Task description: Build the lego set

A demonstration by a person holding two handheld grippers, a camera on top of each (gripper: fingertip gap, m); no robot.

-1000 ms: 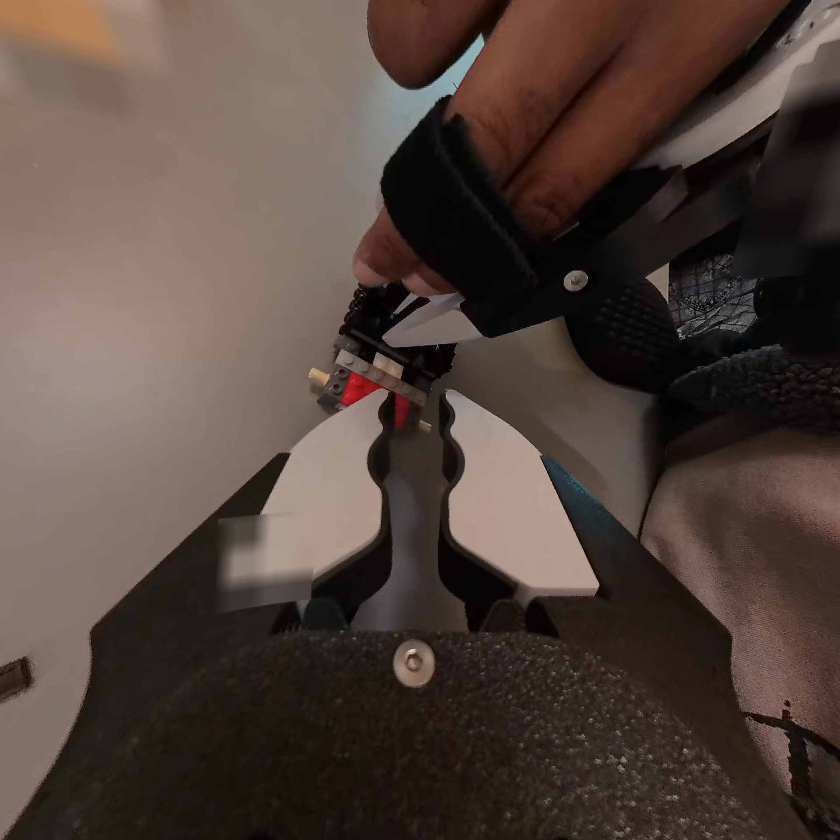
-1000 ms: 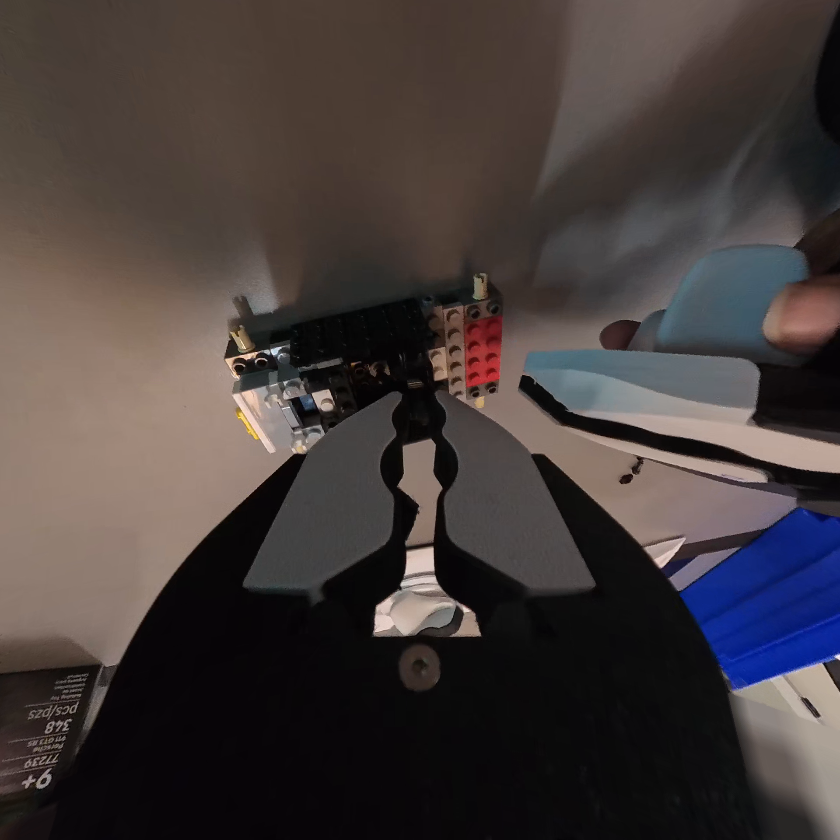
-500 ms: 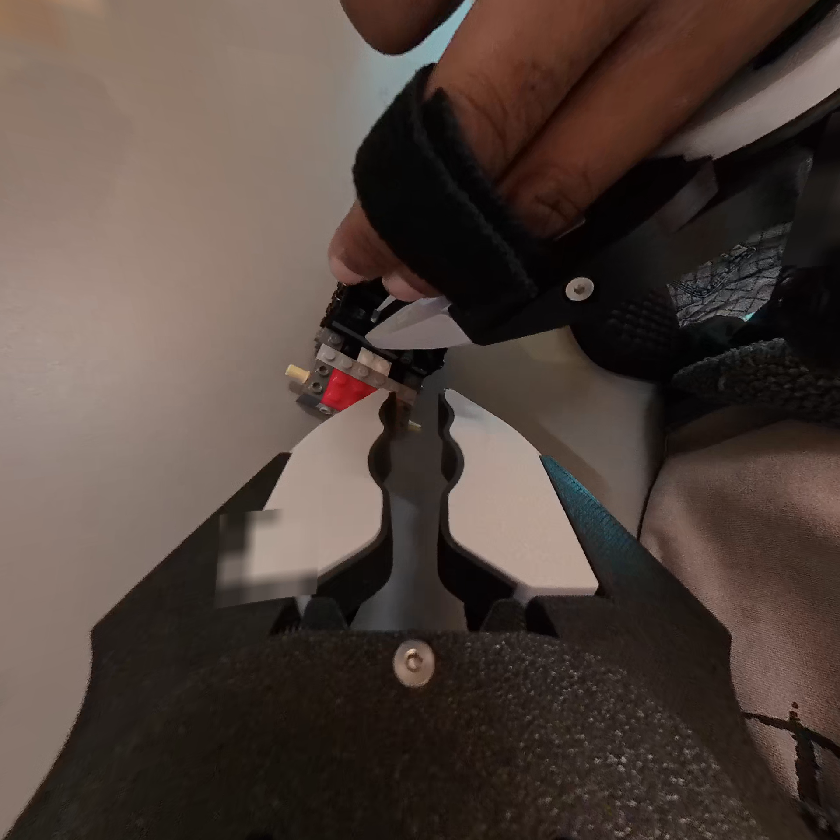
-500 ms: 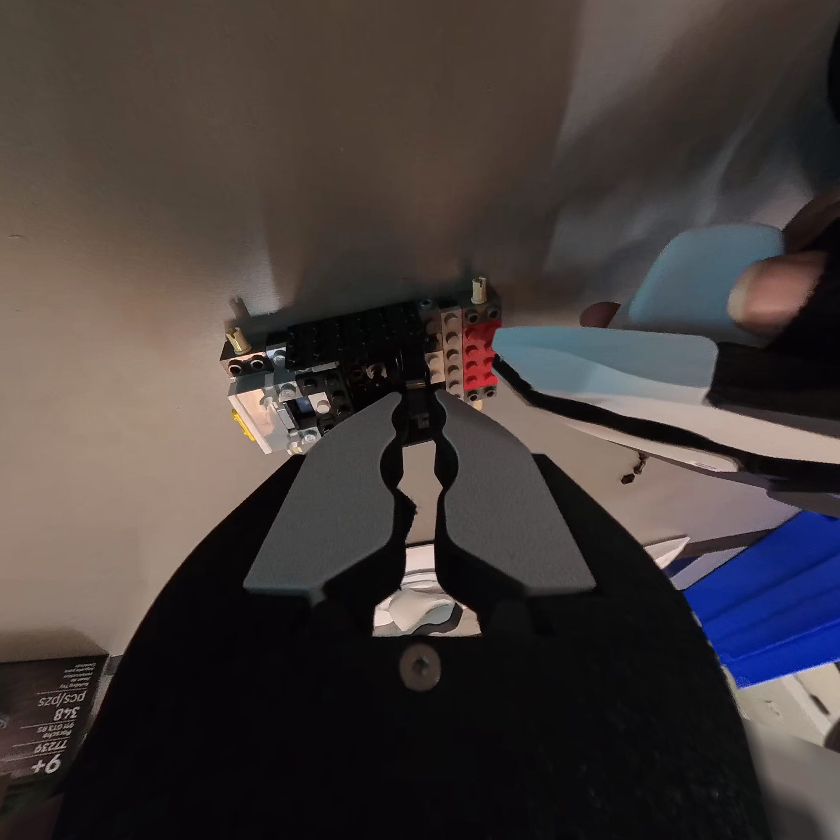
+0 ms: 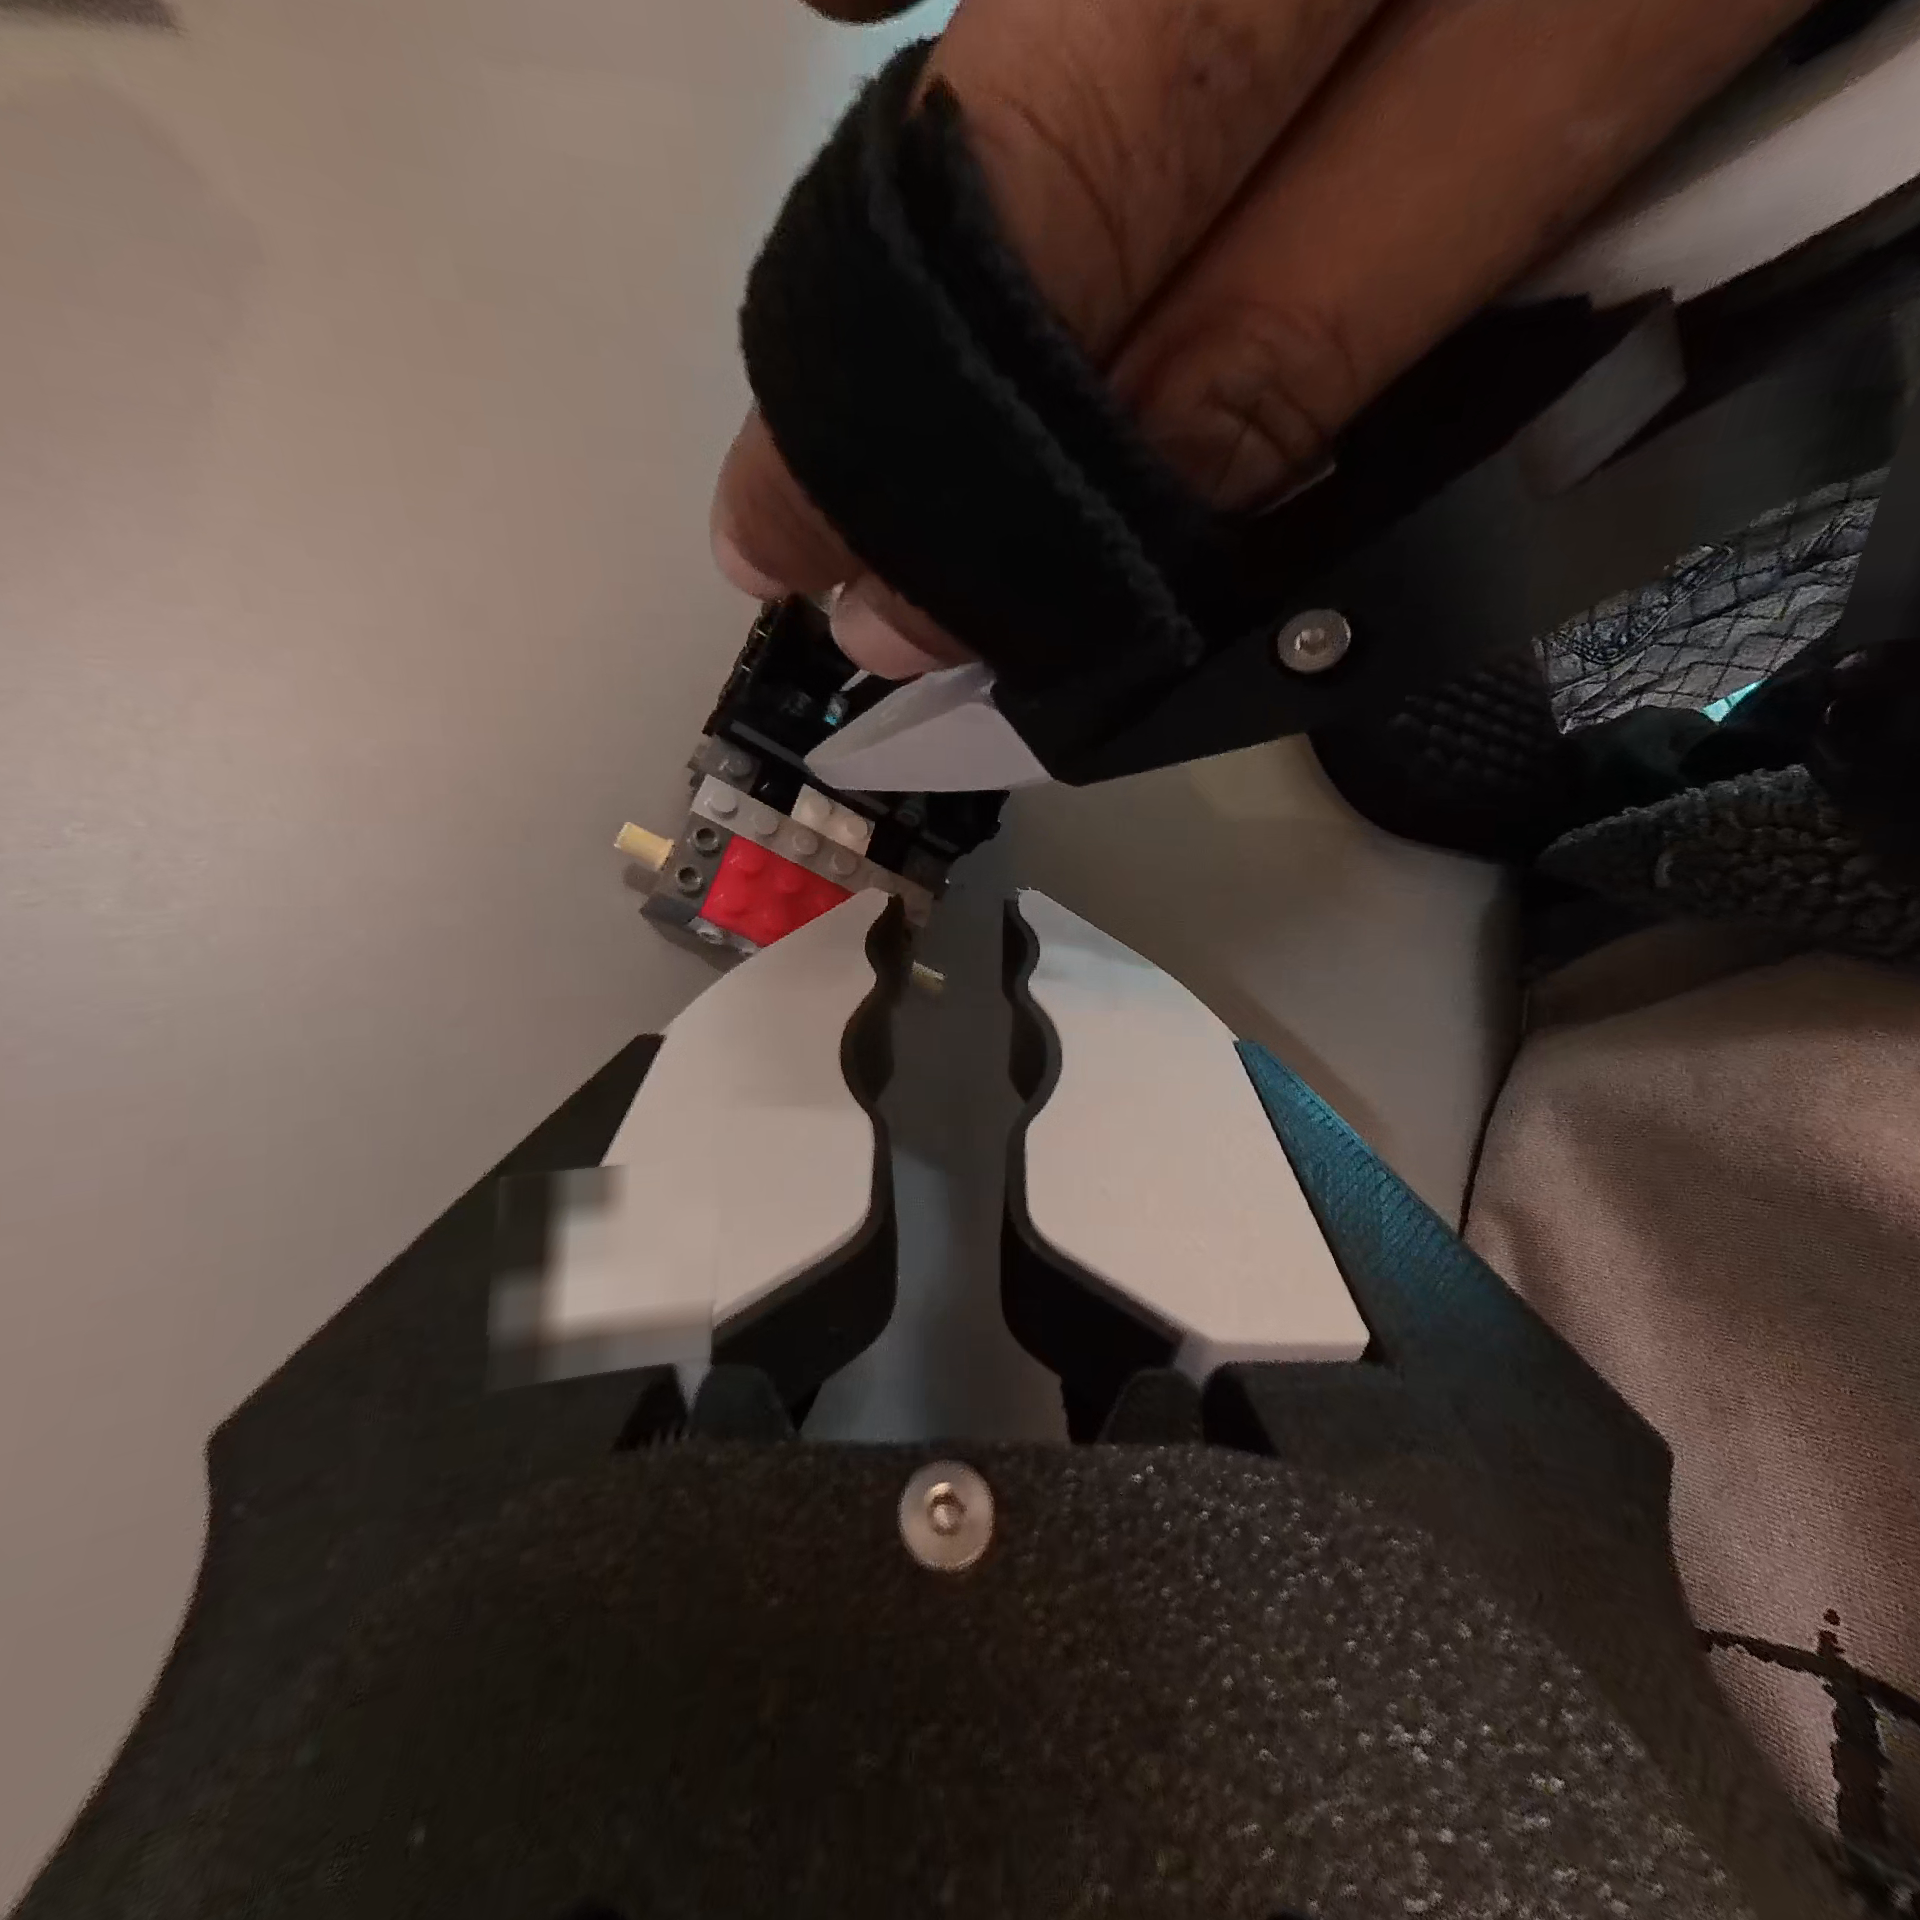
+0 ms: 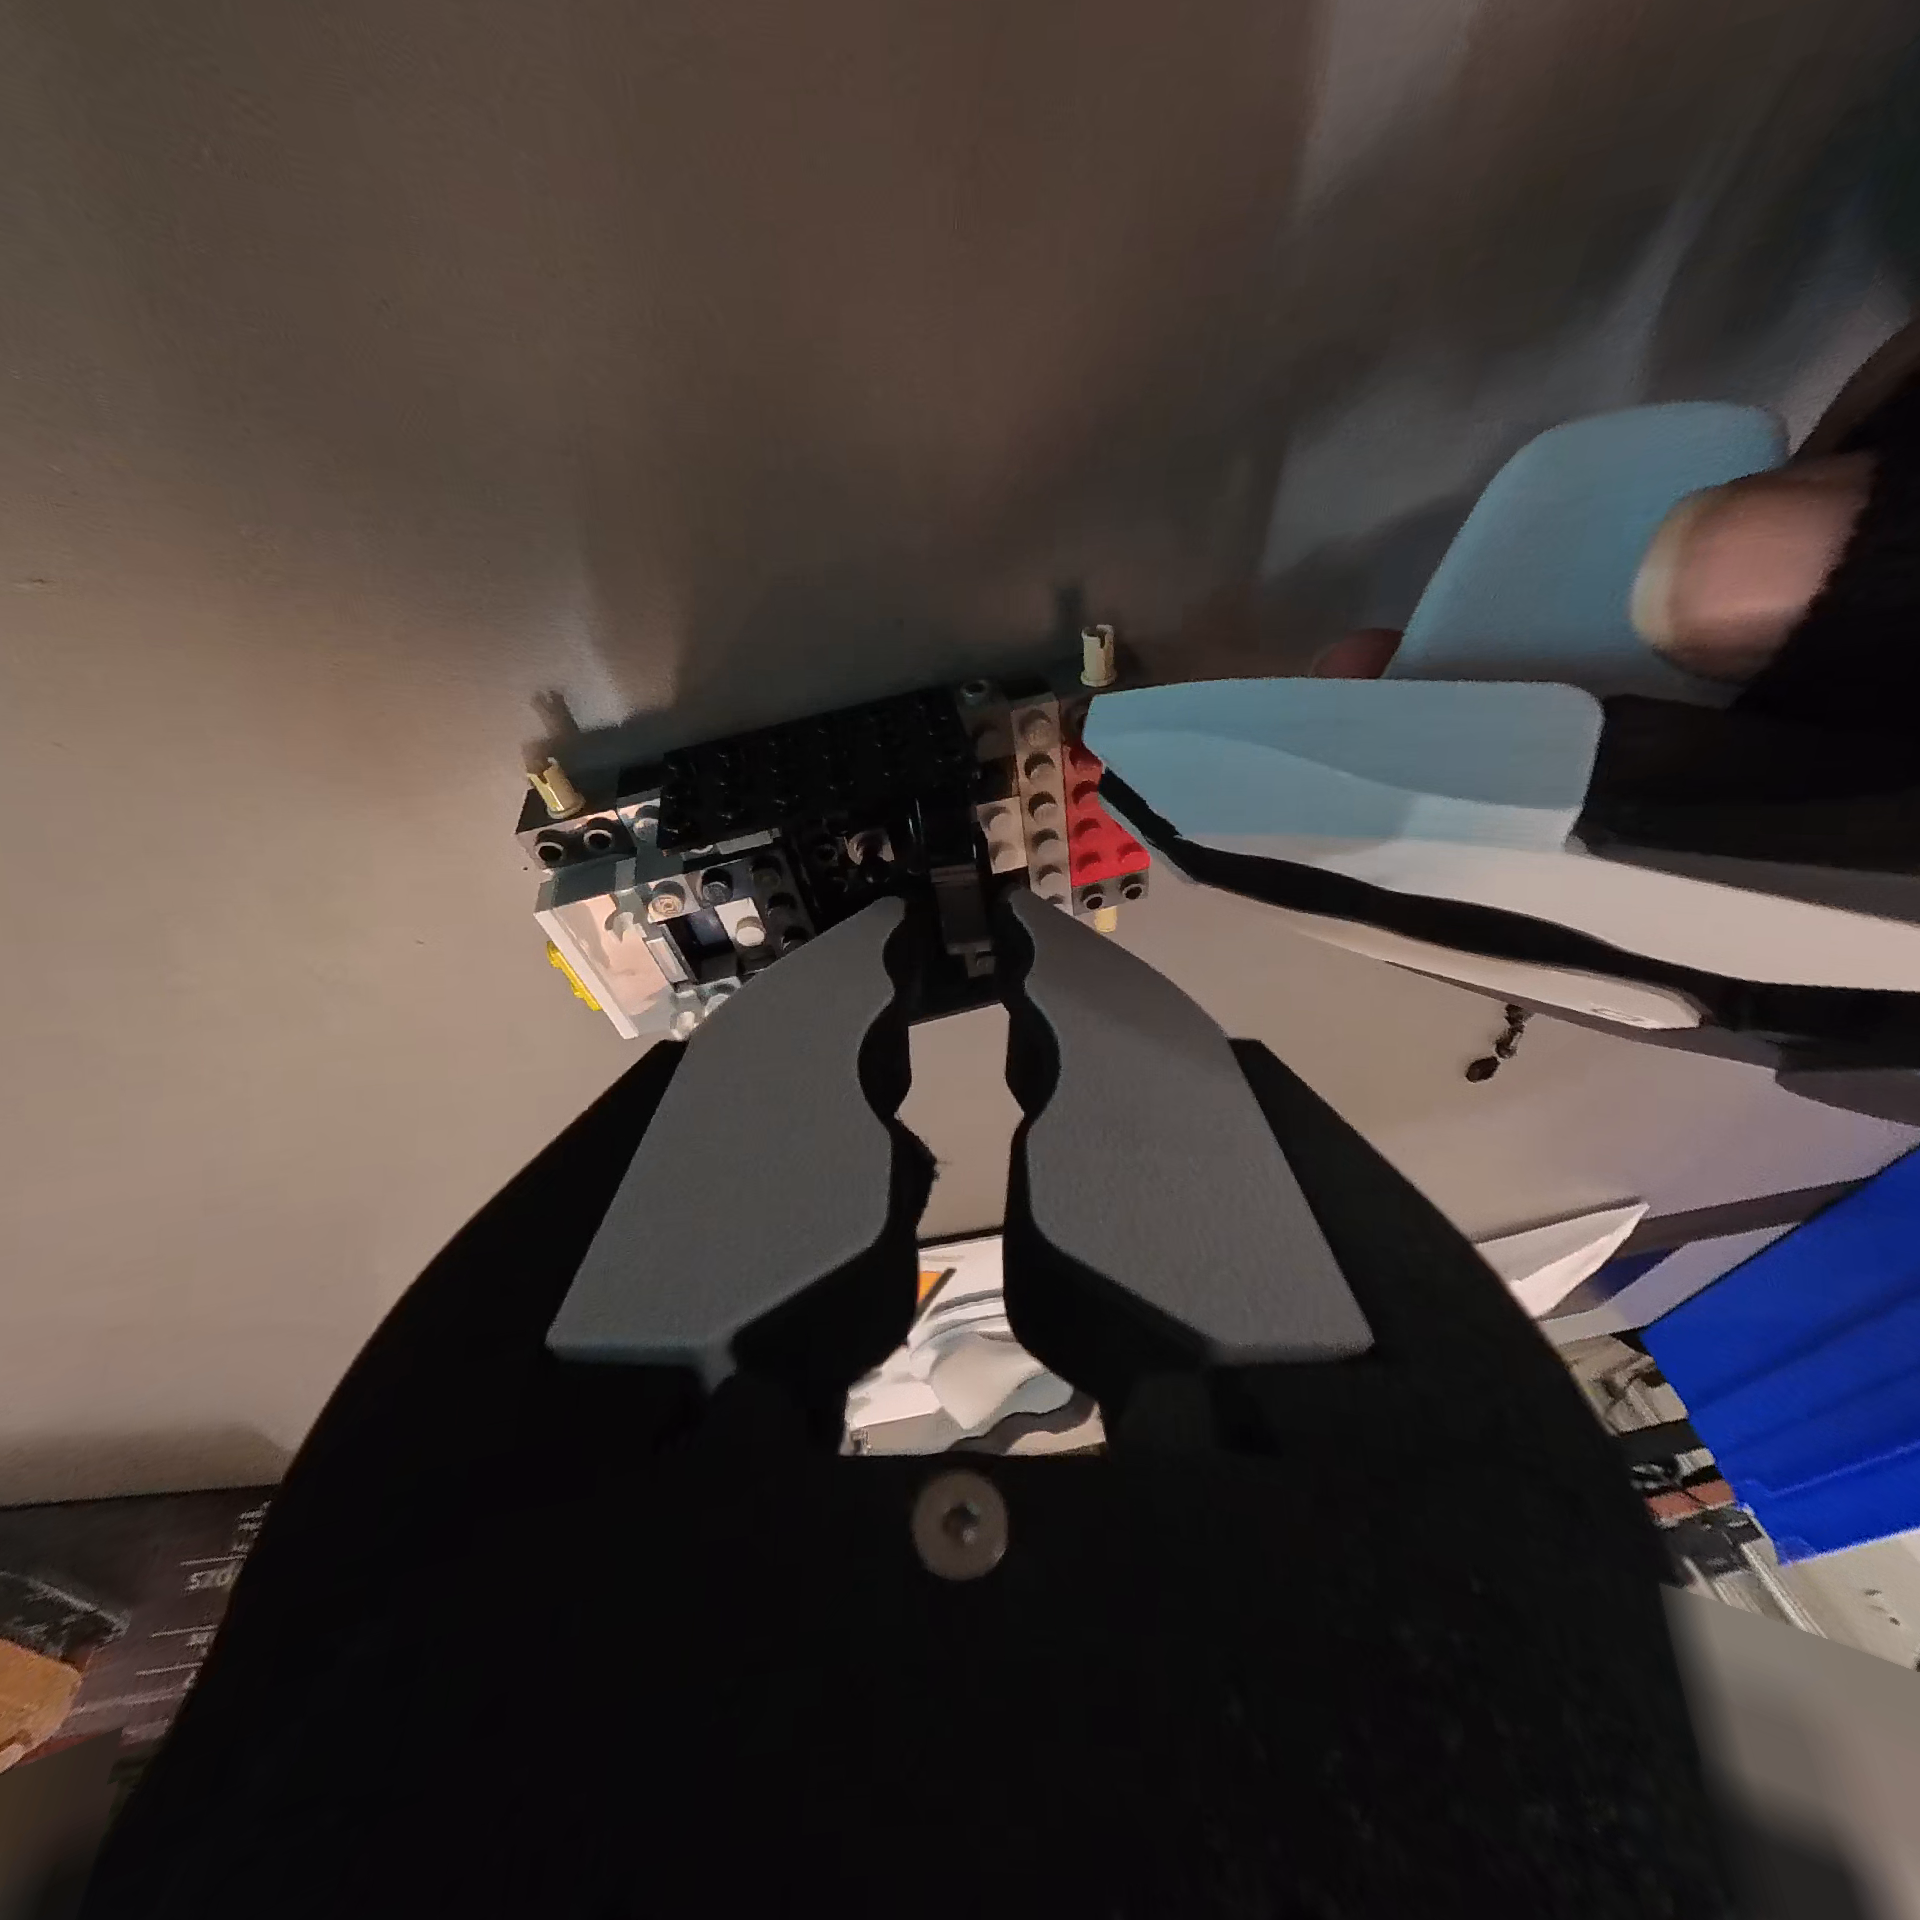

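Item: lego assembly [image 6: 831, 831], sitting on the surface [image 6: 312, 520]. You are pinching its black middle with the right gripper [image 6: 951, 914]; left gripper [image 5: 940, 914], slightly spread, is nudging the red end. Keep pressing squarely.

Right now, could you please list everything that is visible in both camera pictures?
lego model: one, mostly black with grey, white and red bricks, on the table, held between the right fingers
tan pins: two, standing up at the model's far corners
table: one, pale, under the model
blue bin: one, right edge
dark box: one, lower left
paper: one, white, seen below the right fingers
right gripper: grey fingers, shut on the model
left gripper: white fingers, slightly apart, tips at the model's red end
hand: one, on the right gripper
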